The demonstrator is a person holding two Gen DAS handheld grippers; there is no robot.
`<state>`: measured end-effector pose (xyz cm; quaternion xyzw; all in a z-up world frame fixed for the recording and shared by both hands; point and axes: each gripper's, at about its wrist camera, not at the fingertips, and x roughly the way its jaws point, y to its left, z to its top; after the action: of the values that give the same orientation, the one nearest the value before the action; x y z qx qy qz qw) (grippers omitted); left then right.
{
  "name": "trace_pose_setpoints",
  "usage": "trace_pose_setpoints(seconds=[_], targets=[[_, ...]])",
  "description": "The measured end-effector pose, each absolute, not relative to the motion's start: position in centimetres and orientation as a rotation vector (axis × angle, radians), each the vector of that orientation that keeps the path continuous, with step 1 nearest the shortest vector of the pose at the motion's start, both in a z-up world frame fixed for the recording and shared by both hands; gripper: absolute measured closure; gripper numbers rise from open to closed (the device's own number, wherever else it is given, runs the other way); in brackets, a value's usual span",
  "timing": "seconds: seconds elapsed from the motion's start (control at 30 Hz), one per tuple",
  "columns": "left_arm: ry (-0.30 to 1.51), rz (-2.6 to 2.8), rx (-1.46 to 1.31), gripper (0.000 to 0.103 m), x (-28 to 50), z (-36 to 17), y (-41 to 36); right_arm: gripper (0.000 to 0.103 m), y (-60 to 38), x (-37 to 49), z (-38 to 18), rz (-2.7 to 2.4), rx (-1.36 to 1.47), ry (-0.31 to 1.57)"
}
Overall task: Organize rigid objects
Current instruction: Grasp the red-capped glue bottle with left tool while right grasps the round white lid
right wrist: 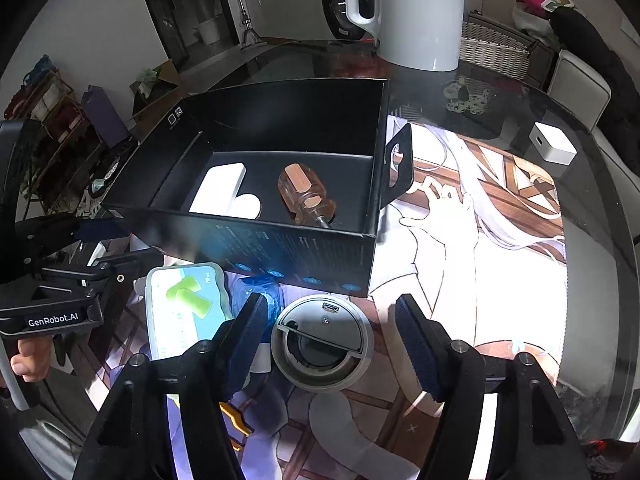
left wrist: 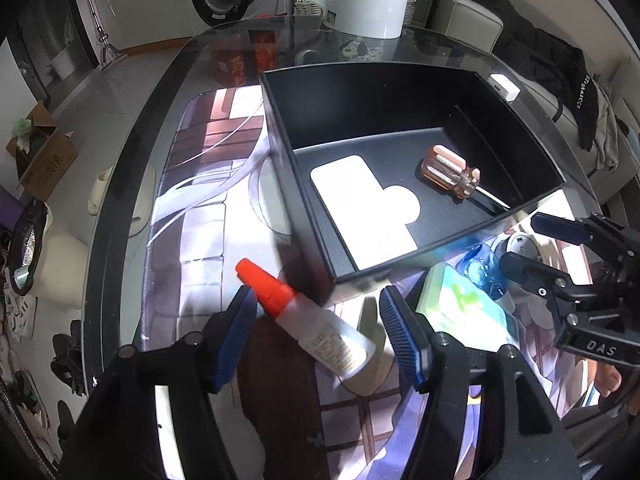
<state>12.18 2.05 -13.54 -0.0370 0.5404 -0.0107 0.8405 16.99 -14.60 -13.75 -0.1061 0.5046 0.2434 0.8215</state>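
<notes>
A glue bottle point(left wrist: 320, 324) with an orange cap lies slanted on the printed mat, between the fingers of my left gripper point(left wrist: 316, 294); the gripper is open and its pads stand clear of the bottle. In the right wrist view, a round grey device point(right wrist: 322, 346) lies flat between the fingers of my right gripper point(right wrist: 331, 302), which is also open. Just beyond both stands a black open box point(left wrist: 400, 76) holding an amber-handled screwdriver point(left wrist: 448, 174) and a white flat piece point(left wrist: 360, 208). A green-and-white case point(right wrist: 184, 304) and a blue translucent item point(right wrist: 260, 288) lie between the grippers.
A white kettle point(right wrist: 416, 12) stands at the far side of the glass table. A small white cube point(right wrist: 552, 144) sits to the right of the box. The table's rounded edge point(left wrist: 120, 208) runs along the left, with floor clutter below.
</notes>
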Motion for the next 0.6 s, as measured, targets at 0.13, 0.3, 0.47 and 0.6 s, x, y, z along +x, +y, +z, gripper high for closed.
trace_pose_setpoints(seconds=[0.13, 0.3, 0.47, 0.6], targets=[[1.178, -0.018, -0.076, 0.04, 12.5, -14.5, 1.8, 0.034, -14.7, 17.0, -13.9, 0.523, -0.228, 1.072], [1.178, -0.022, -0.027, 0.061, 12.0, -14.5, 1.4, 0.034, -14.8, 16.4, -13.9, 0.532, -0.234, 1.069], [1.188, -0.043, -0.009, 0.08, 11.2, -14.3, 1.7, 0.034, -14.7, 15.9, -14.0, 0.55, -0.236, 1.08], [1.201, -0.071, 0.007, 0.081, 10.4, -14.2, 1.7, 0.045, -14.7, 15.5, -14.0, 0.575, -0.217, 1.108]])
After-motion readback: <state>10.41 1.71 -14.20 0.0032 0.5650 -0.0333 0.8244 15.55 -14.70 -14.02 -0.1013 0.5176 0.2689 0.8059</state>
